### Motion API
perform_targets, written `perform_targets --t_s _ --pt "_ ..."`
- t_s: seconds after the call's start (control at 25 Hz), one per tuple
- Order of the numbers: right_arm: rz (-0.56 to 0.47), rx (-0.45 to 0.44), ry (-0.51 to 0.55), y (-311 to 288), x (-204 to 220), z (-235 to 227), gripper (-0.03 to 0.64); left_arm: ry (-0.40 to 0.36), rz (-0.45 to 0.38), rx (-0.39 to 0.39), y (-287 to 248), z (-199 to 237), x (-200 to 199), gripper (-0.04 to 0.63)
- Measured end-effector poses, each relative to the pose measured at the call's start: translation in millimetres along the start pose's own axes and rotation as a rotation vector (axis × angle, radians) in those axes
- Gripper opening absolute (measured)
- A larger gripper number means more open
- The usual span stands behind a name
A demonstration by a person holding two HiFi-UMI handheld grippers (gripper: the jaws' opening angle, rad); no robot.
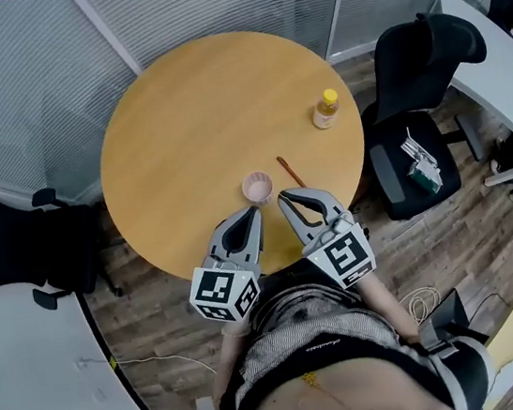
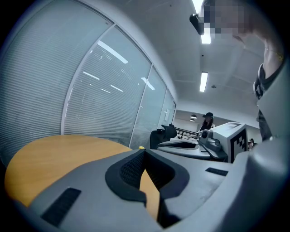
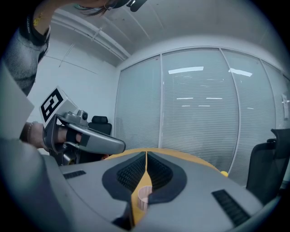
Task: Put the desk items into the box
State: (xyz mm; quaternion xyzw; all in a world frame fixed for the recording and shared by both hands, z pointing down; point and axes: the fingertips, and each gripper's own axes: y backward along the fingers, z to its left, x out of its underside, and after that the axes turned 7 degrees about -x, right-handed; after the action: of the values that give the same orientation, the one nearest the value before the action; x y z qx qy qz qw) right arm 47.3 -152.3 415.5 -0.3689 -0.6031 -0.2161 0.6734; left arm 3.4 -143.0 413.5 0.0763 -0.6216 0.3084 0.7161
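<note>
A small pink cup (image 1: pixel 257 187) stands on the round wooden table (image 1: pixel 179 125) near its front edge. Just right of it lies a thin brown stick (image 1: pixel 290 172). A bottle with a yellow cap (image 1: pixel 325 109) stands farther back at the right. My left gripper (image 1: pixel 252 211) is shut and empty, its tip just in front of the cup. My right gripper (image 1: pixel 283 197) is also shut and empty, beside the cup and the stick's near end. In the right gripper view the cup (image 3: pixel 144 195) shows low through the slit between the closed jaws. No box is in view.
A black office chair (image 1: pixel 416 129) with a white-and-green item on its seat stands right of the table. Another black chair (image 1: pixel 16 247) is at the left. A white desk (image 1: pixel 503 70) runs along the far right. Glass walls with blinds (image 1: pixel 210 7) close off the back.
</note>
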Motion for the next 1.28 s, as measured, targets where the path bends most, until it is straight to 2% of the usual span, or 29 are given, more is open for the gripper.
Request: perform_targets --t_s 0.28,0.64,0.92,1.28 --pt "0.004 0.062 0.010 -14.7 -2.7 6.4 0.023 -0.024 -0.005 0.082 -1.1 14.5 -4.2 0.018" --pt "0.034 0.117 0.005 -26.2 9.2 17.5 0.023 -0.006 0.038 0.120 5.6 36.1 14.9 0.018" --pt "0.036 0.122 -0.001 -25.5 12.8 3.0 0.025 -0.015 0.036 0.124 -5.4 32.0 10.8 0.018" --pt "0.065 0.058 0.020 -33.9 19.0 -23.3 0.024 0.021 0.040 0.075 -32.3 32.1 12.7 0.018"
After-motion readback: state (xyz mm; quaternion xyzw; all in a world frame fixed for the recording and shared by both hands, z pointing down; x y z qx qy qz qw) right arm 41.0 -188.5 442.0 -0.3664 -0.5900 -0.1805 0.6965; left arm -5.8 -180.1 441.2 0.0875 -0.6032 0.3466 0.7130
